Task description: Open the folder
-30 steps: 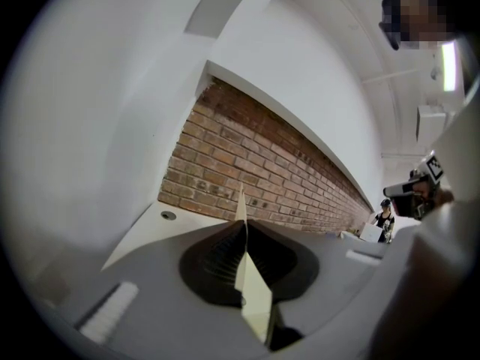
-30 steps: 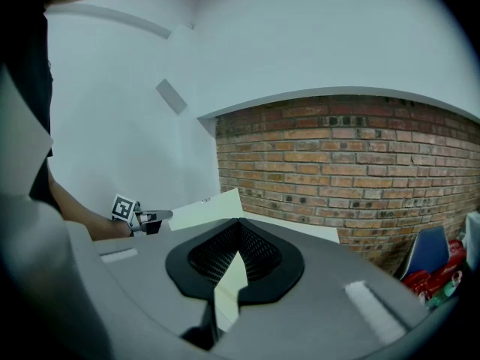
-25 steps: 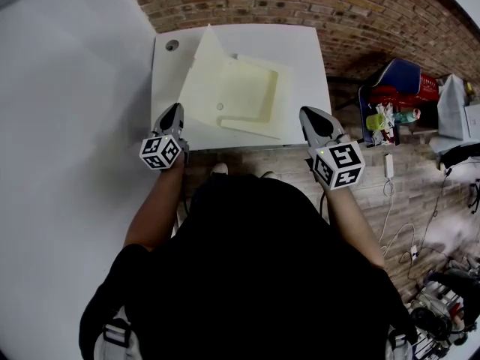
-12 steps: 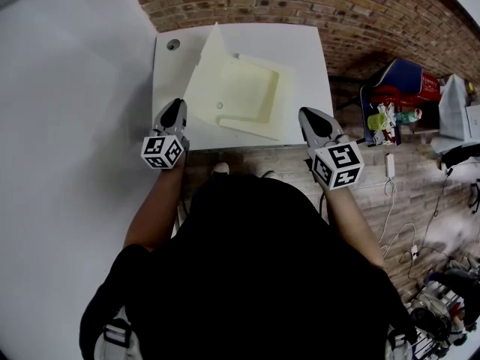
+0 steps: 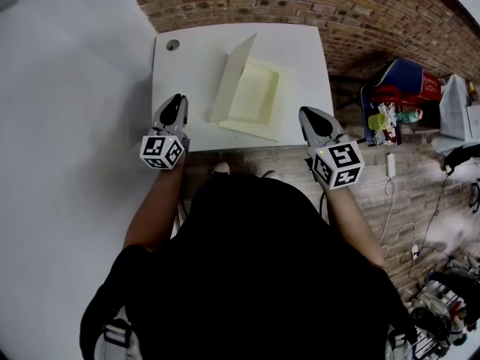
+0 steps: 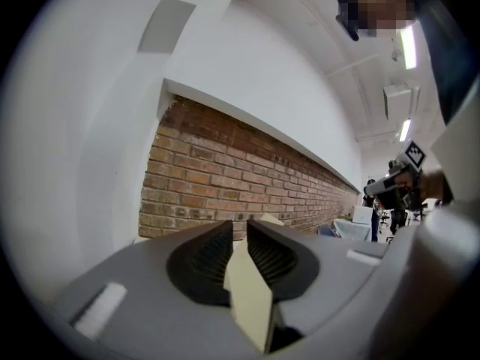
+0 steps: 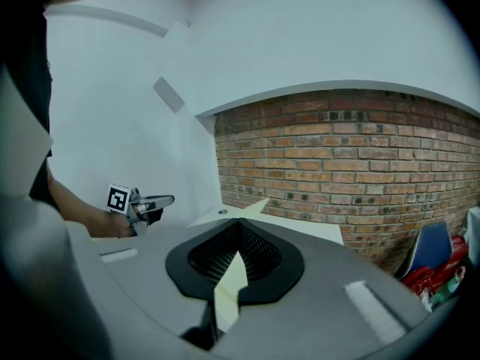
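Roughly centred on the white rectangular bench [image 5: 187, 73], a little toward its right side, lies the pale yellow card folder [image 5: 259, 96], its near edge close to the bench's near edge. Its hinge side, and as far as the head view shows its long axis, runs from the person toward the red brick wall [image 5: 300, 2], slightly skewed. The cover [image 5: 231, 81] stands tilted up from the left side, its free corner pointing at the far edge. The bench's left edge meets a white wall [image 5: 75, 88] and its far edge the brick. Open room lies on the bare strip left of the folder, near a small round hole [image 5: 173, 44], and off the right edge toward a blue chair [image 5: 401, 77]. The left gripper [image 5: 176, 102] hovers at the near-left corner, apart from the folder, jaws slightly parted with nothing between them. The right gripper [image 5: 307, 115] is at the near-right corner, jaw tips pressed together, empty.
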Demonstrator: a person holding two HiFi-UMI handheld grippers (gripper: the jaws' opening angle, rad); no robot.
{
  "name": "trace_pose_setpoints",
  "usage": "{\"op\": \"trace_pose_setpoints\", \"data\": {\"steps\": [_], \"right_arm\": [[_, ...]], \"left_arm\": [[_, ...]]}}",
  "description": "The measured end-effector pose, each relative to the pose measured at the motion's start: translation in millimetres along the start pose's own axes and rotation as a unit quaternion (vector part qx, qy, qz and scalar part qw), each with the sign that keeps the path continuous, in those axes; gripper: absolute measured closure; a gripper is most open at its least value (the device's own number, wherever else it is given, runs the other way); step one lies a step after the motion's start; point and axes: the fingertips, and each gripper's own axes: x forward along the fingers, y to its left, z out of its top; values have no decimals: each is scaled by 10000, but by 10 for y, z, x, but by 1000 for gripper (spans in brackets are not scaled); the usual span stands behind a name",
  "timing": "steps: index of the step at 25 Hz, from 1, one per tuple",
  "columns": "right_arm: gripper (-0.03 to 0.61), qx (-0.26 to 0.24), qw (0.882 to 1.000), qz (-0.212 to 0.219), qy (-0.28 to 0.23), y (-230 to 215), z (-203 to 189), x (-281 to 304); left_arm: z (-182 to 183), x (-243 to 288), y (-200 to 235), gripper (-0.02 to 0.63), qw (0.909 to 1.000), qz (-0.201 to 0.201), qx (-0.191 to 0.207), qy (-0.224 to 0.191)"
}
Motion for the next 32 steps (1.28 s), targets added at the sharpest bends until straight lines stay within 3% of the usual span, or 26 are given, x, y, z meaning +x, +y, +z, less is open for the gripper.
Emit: {"op": "trace_pose_setpoints", "data": {"steps": [7,20,32], "right_arm": [[581,11,10000,-43,-15,-63,15,47],[581,21,9997,-179,-149,-193,164,57],[581,-165,9981,-402,-438,-269,387,15]], "left_arm": [[157,83,0,601,9998,-63,77,-165],[781,238,-292,601,9941,-509,655,-701],[980,262,-311,601,9904,-695,915,-769]]}}
